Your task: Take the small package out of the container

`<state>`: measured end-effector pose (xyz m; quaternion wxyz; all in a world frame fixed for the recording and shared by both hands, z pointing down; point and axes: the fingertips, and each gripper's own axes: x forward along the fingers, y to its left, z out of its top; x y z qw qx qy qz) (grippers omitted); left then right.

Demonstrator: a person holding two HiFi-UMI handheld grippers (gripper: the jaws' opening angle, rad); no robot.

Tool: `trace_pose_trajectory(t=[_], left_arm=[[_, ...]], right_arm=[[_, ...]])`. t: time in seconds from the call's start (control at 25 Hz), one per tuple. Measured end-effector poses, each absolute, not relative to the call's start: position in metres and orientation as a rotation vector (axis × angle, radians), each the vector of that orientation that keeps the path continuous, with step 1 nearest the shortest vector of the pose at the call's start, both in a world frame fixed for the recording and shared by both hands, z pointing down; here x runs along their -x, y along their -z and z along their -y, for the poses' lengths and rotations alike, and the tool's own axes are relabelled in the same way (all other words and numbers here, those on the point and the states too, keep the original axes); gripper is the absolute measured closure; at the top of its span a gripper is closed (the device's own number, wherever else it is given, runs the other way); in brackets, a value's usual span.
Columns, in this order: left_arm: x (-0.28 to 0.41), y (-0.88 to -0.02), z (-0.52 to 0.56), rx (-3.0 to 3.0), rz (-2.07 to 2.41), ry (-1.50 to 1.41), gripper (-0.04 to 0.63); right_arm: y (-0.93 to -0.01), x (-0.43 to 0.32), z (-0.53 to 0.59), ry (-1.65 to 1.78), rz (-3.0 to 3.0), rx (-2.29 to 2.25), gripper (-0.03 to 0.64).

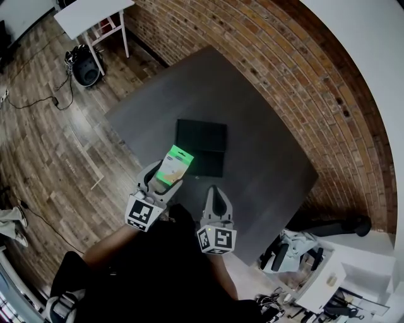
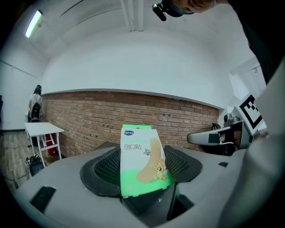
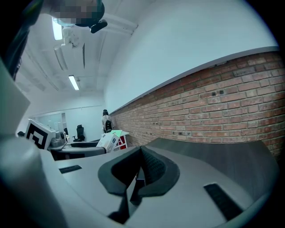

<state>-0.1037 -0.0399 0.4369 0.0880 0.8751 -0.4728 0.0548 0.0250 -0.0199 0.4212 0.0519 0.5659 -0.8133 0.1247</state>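
Note:
A small green and white package (image 1: 173, 164) is held up in the air by my left gripper (image 1: 165, 178), which is shut on its lower part. In the left gripper view the package (image 2: 143, 160) stands upright between the black pads (image 2: 103, 171). It also shows from the right gripper view, the package (image 3: 112, 140) off to the left. A flat black container (image 1: 201, 147) lies on the dark grey table (image 1: 265, 145), just beyond the package. My right gripper (image 1: 213, 194) hangs beside the left one, shut with nothing in it (image 3: 139, 176).
A brick wall (image 1: 303, 82) runs along the table's far and right side. A white table (image 1: 88, 16) and a black bag (image 1: 85, 68) stand on the wooden floor at upper left. Office chairs and clutter (image 1: 309, 258) sit at lower right.

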Motion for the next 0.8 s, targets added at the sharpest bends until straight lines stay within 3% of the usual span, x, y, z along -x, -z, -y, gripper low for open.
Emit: trace_pose_trajectory(t=[0.8], left_arm=[[0.1015, -0.4386, 0.0477, -2.603, 1.407, -0.175, 0.268]], right_arm=[[-0.4194, -0.0256, 0.0274, -0.374, 2.479, -1.712, 0.594]])
